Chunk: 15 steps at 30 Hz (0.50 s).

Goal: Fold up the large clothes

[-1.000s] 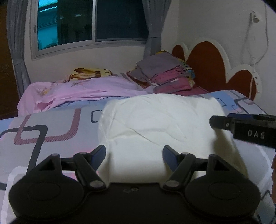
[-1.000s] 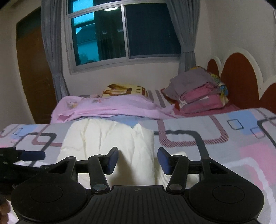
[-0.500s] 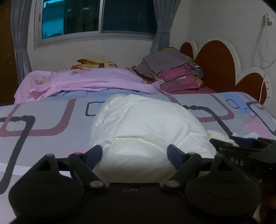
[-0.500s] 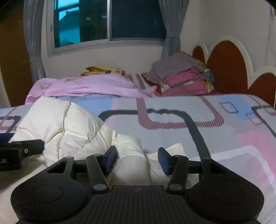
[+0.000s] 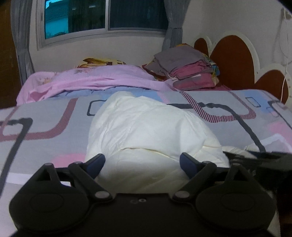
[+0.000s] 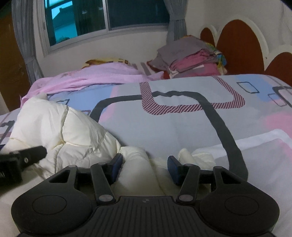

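A cream puffy quilted garment [image 5: 146, 131] lies bunched on the patterned bed cover [image 5: 45, 116]. My left gripper [image 5: 142, 164] is open, low over its near edge, with the padding between the blue fingertips [image 5: 96, 162]. In the right wrist view the garment [image 6: 60, 127] lies at the left, and a fold of it runs between the blue fingertips [image 6: 116, 166] of my open right gripper [image 6: 144, 165]. The right gripper shows at the right edge of the left wrist view [image 5: 259, 160]. The left gripper shows at the left edge of the right wrist view [image 6: 21, 160].
A pink sheet [image 5: 94, 80] lies crumpled across the far side of the bed. A stack of folded clothes [image 5: 188, 69] sits by the brown scalloped headboard [image 5: 233, 60]. A window [image 5: 102, 16] with grey curtains is behind.
Both grippers have sunk lower and closer to the garment. The right gripper has shifted right, so the garment now sits at its left. Both stay open.
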Motion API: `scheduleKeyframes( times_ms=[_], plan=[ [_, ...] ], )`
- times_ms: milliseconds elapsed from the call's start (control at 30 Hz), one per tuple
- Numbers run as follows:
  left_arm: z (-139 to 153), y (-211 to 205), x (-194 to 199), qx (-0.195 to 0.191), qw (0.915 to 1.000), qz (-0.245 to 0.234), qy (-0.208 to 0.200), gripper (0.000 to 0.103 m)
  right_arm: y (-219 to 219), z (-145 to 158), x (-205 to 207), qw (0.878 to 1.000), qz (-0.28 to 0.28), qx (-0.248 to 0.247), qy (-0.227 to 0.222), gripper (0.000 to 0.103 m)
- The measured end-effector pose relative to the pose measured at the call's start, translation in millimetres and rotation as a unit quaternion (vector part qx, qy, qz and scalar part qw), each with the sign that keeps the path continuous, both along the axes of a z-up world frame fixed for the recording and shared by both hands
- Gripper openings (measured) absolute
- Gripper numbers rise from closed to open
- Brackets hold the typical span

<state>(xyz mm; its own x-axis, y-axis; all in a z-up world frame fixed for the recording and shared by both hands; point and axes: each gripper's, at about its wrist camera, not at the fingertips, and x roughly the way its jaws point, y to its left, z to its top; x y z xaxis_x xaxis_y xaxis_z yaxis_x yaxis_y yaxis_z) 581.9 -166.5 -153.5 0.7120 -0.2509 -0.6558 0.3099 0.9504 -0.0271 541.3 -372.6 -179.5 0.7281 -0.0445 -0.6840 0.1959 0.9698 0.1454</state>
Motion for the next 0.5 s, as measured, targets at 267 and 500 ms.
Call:
scheduleKeyframes(
  times_ms=[267, 500],
  plan=[
    [28, 3, -17, 0.021, 0.9996, -0.008, -0.015, 0.087, 12, 57, -59, 0.998, 0.014, 0.001, -0.06, 0.053],
    [45, 22, -47, 0.005, 0.9998, -0.007, -0.018, 0.087, 25, 63, -105, 0.998, 0.006, -0.006, -0.067, 0.053]
  ],
)
